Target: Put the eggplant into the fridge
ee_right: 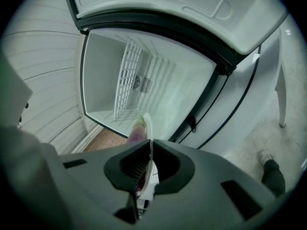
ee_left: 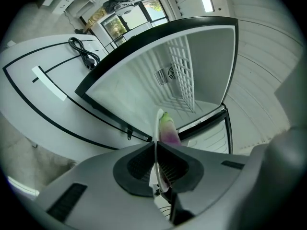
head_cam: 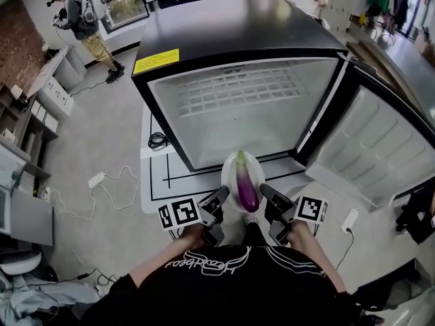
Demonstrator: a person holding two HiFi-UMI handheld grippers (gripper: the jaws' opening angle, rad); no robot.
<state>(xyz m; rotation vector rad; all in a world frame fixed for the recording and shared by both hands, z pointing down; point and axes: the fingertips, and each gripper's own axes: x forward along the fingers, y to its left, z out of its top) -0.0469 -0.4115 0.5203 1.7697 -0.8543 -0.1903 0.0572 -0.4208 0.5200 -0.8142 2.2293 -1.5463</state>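
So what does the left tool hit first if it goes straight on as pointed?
The left tool, clamped on the plate, would probably meet the open fridge's white inner wall first; depth unclear.

I see grey floor with a white power strip on it. Brick wall far left, low white drawers beside it. Bright window at back, a person standing near it. White table, black lines.

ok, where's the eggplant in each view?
Head view: eggplant at lower centre, on the plate.
Left gripper view: eggplant just below centre, right of the plate's rim.
Right gripper view: eggplant just below centre, left of the rim.
Shared landmark: wire shelf.
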